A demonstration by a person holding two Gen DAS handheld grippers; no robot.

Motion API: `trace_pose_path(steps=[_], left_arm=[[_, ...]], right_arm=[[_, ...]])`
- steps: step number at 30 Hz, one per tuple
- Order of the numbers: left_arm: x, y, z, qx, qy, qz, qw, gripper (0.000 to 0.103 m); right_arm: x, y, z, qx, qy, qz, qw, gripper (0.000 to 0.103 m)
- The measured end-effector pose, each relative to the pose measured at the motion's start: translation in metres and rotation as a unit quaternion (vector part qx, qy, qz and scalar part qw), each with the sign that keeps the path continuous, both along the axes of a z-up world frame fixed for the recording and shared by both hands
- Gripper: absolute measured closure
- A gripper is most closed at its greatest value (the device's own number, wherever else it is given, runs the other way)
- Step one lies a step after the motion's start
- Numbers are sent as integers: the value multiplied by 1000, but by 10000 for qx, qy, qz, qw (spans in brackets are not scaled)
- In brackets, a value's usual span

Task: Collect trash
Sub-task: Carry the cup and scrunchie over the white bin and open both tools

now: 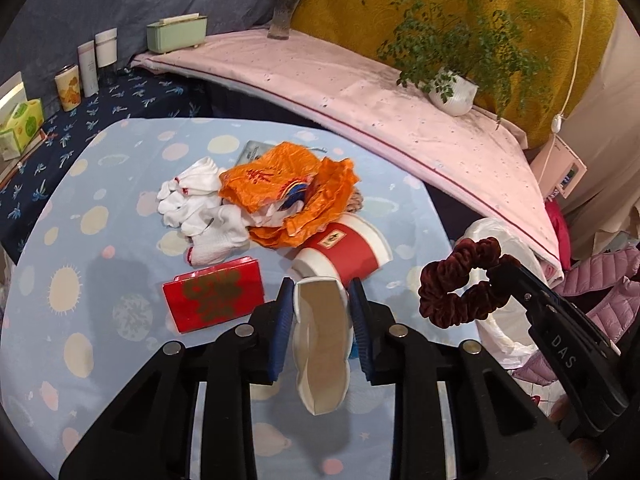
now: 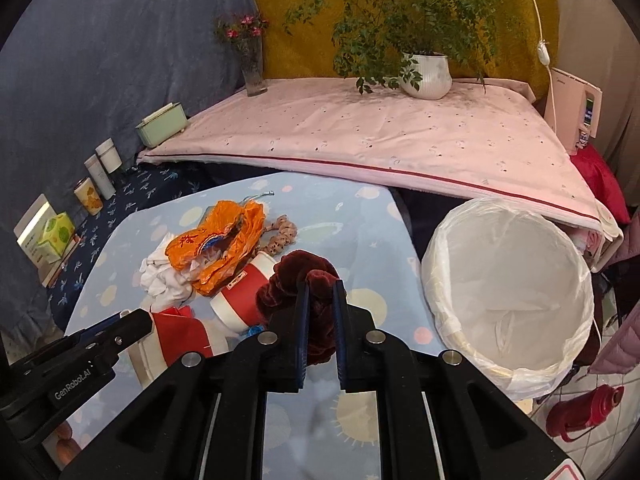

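Trash lay heaped mid-table: white knitted cotton gloves, a flat red box with gold print, a crumpled orange plastic bag, a toppled red-and-white paper cup and a beige spotted fabric scrunchie.

Left tool: fingers clamped on a flattened white paper cup, held above the table. Right tool: fingers closed on a dark red velvet scrunchie, also lifted clear.

Step in hand, judged: both tools loaded, carry stage. Next move would call for swinging each load rightward over the round bin lined with a white plastic bag, which stood just beside the table's right edge, then parting the fingers above its mouth.

Surface: table under a pale blue cloth with suns and planets. Room: tissue box and tins on a navy cloth at left; raised pink-covered platform behind, carrying a green box, flower vase and potted fern; red flask on the floor at right.
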State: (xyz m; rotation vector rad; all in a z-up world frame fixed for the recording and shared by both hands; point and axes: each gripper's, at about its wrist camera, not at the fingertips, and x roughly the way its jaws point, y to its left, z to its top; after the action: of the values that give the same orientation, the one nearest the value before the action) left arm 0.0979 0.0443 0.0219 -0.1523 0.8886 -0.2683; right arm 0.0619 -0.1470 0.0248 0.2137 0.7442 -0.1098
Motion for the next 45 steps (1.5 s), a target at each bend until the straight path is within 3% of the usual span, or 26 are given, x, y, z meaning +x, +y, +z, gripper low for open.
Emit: trace_pose_path(steps=[7,16,26,33,37,40,45], left_arm=[[-11,-32,24,-66,-217,-397,9990,76],[-9,-112,43,-74,-376,-1180,9923,76],[3,-204,32,-219,-228,-1962,9800,76],[13,-249,18,-181,-137,-2232,9745,76],[19,-264,11,-238,-92,-2272,9735,69],[24,-267,7,-157,-129,-2092,9777,46],[30,-259,2,-86,-117,-1917,9814,43]], right_arm=[[-18,-32,9,-2,-123,-348,9993,92],[-40,-92,7,-4,-147,-963,9952,92],[-51,-165,-13,30,42,-1598,9871,92],[-48,-195,-30,114,188,-1840,9827,92],[-45,-203,-37,174,248,-1884,9816,90],[-44,-207,-39,219,238,-1969,9799,86],[-45,-207,-40,220,222,-2012,9790,70]])
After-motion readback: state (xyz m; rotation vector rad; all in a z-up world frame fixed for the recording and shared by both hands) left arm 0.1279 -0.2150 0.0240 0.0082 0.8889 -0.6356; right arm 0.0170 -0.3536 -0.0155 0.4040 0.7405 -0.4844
